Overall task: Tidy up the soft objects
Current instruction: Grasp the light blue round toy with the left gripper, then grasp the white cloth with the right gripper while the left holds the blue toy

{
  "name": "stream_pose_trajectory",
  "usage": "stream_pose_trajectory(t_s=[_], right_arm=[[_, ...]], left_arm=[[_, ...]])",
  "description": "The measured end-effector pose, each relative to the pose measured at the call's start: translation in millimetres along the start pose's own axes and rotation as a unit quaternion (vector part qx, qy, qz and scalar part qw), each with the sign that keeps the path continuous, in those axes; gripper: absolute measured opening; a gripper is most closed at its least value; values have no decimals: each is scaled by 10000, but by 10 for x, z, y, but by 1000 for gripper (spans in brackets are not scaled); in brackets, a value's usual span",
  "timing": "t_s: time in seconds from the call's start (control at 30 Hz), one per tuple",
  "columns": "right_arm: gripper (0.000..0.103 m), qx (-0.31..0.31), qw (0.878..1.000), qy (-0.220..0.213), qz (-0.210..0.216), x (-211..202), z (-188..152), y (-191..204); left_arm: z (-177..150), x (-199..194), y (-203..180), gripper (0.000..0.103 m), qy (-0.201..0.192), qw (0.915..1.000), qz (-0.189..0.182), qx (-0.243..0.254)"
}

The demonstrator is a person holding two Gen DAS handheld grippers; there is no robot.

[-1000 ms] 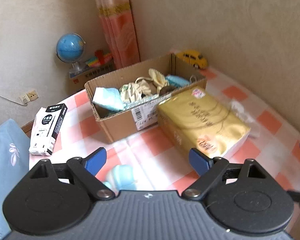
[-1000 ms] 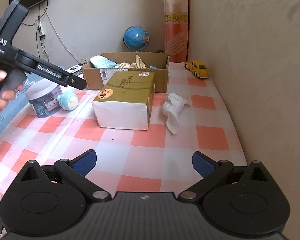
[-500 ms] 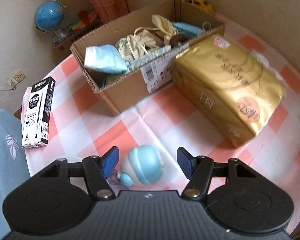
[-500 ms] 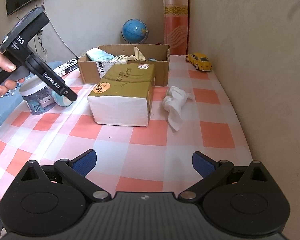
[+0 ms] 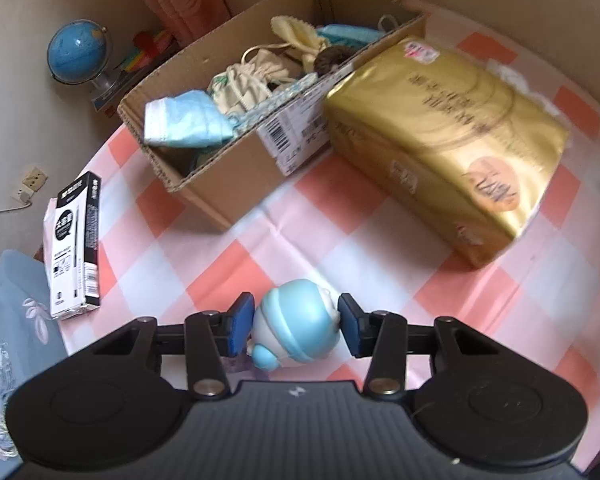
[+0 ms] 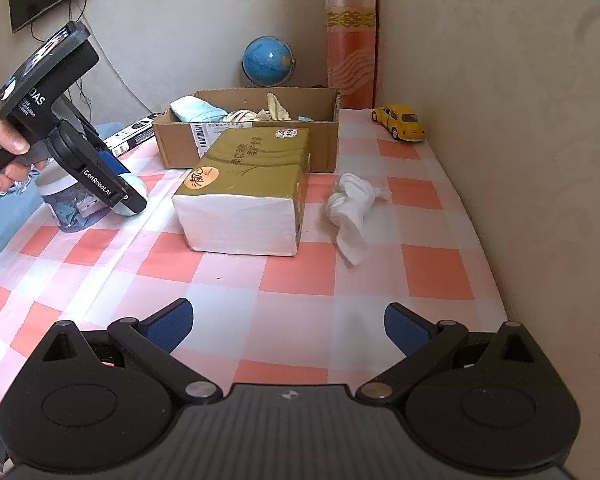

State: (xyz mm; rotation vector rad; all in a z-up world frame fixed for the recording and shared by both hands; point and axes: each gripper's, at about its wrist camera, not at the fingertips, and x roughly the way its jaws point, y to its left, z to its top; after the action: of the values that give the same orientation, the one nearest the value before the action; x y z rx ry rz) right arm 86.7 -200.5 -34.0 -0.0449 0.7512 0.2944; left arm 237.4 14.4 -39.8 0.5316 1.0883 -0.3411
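**Blue toy between my left pads**

The checked tablecloth (image 6: 300, 280) carries everything. On it the gold tissue pack (image 5: 448, 140) lies against the front of the cardboard box (image 5: 236, 168), which holds masks and cloth pouches. A crumpled white cloth (image 6: 350, 208) lies right of the pack, well ahead of my right claw (image 6: 288, 326), whose fingers are spread wide over bare cloth. My left claw (image 5: 296, 322) has both blue pads against the sides of the round blue-and-white soft toy (image 5: 294, 320), pinching it just beside a clear jar (image 6: 66, 204).
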Motion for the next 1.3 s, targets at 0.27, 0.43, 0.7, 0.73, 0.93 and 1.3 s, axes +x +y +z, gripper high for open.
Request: stream_pose_trajectory(t_s=[0.27,0.43,0.7,0.73,0.93,1.3], right_arm=[[103,126,9999,-36,-36,1,-4,-69],[103,149,9998,-68,-120,-13,3,-102],[98,102,9990,-160,-413,-26,104,-199],[94,115,9988,-183,-450,-24,133,-235],[74,240,9979,-292,-518,96,364,-461],[60,345,9991,-199,-117,566,715,-579]], left_arm=[[-9,-88,-184,46,-148,9992,-350,114],[-19,-68,-221,50,-146,9991,-341,203],[-71,-26,-205,51,-119,9992,-319,205],[-76,-20,-199,51,-115,9992,-330,202],[-75,-11,-211,51,-110,9991,-312,252],[-88,-8,-218,47,-150,9988,-384,250]])
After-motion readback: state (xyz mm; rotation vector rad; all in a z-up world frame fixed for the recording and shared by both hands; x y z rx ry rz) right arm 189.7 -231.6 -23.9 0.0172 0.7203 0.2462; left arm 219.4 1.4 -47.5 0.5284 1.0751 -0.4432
